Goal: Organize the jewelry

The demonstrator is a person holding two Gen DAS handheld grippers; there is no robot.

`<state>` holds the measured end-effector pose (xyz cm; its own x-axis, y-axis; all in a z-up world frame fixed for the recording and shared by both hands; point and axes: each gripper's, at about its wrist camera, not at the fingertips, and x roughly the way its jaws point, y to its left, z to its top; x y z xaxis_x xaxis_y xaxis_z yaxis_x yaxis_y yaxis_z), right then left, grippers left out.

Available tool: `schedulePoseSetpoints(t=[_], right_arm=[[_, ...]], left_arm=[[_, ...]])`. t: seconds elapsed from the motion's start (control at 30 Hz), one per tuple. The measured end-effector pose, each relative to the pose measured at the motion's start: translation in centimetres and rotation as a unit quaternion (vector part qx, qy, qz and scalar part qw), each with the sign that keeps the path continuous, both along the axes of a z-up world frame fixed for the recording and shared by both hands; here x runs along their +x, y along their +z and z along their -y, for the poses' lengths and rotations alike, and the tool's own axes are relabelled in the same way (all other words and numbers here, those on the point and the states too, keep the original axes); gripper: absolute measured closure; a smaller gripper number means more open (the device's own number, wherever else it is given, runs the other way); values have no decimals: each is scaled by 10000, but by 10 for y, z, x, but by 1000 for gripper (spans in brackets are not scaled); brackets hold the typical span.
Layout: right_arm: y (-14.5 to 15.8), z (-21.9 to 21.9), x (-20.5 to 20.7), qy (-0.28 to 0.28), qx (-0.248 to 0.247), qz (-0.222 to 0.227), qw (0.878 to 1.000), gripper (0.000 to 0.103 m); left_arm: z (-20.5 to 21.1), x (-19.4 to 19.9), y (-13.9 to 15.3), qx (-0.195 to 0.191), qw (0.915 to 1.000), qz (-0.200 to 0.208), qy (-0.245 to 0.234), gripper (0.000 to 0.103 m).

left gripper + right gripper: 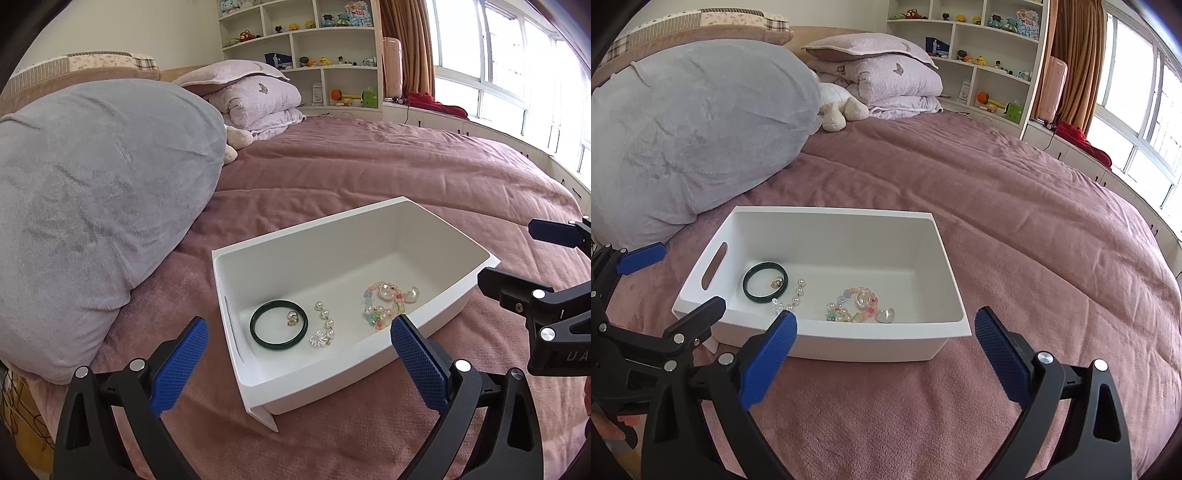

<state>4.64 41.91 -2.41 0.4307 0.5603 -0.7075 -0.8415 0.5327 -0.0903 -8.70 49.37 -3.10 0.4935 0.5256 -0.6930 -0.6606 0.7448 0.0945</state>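
A white plastic bin rests on the mauve bedspread. Inside lie a dark green bangle with a small gold earring within its ring, a string of pearls ending in a clear flower charm, and a pastel bead bracelet with pearl shells. My left gripper hangs open just short of the bin's near corner. My right gripper is open too, over the bin's near wall. Neither holds anything.
A large grey pillow bulges at the left beside the bin. Folded lilac quilts and a plush toy lie at the bed's head. White shelves with toys and a window line the far side.
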Motion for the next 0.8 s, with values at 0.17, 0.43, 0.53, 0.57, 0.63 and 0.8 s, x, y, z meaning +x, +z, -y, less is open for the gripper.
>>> schedulePoseSetpoints(t=[0.17, 0.43, 0.53, 0.57, 0.63, 0.8], right_arm=[[0, 0, 0, -8, 0, 27, 10000, 7], [-1, 0, 1, 7, -33, 40, 10000, 7], [-3, -1, 2, 10, -52, 32, 10000, 7], [-3, -2, 1, 12, -63, 34, 10000, 7], [-4, -2, 1, 20, -84, 39, 10000, 7], [-6, -2, 0, 19, -75, 10, 10000, 7]], left_arm=[[-2, -1, 0, -7, 10000, 0, 34, 3], [-4, -2, 0, -29, 10000, 27, 77, 3], [-5, -2, 0, -29, 10000, 30, 67, 3], [-5, -1, 0, -20, 10000, 33, 50, 3], [-4, -1, 0, 18, 10000, 22, 22, 3], [-5, 1, 0, 43, 10000, 15, 27, 3]])
